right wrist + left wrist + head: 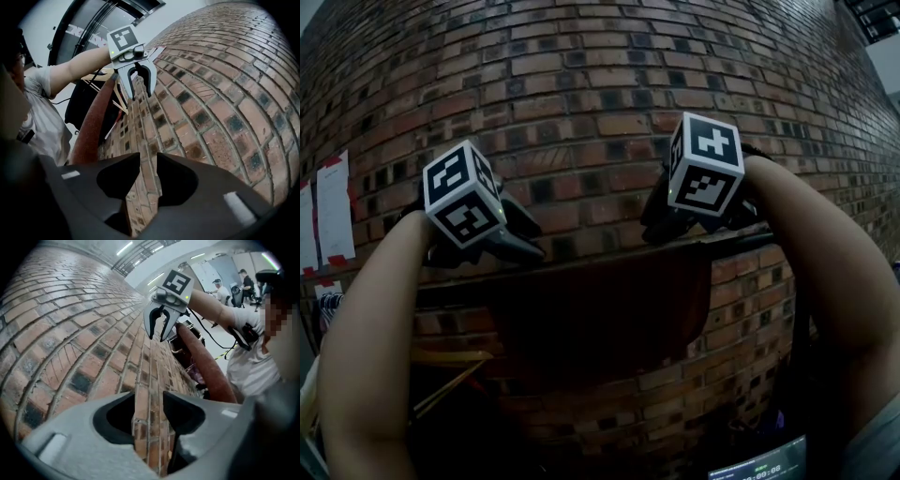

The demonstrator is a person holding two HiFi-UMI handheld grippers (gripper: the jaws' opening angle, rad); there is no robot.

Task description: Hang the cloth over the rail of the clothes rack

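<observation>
A dark reddish-brown cloth [600, 314] hangs draped over the black rail [741, 242] of the rack, in front of a brick wall. My left gripper [530, 251] is just above the rail at the cloth's left end. My right gripper [654, 230] is above its right end. Both are open and hold nothing. In the left gripper view, bare brick shows between my own jaws [149, 420]; the cloth [211, 366] runs off to the right, and the right gripper [157, 336] stands open beyond. In the right gripper view my jaws [148, 171] frame brick, with the cloth [93, 126] at left and the left gripper [140, 95] open.
The brick wall [600, 84] fills the background close behind the rail. White papers [333, 211] are stuck to it at far left. A wooden frame [450, 367] sits below the rail at lower left, and a screen [759, 465] shows at the bottom right. Seated people [220, 287] are far off.
</observation>
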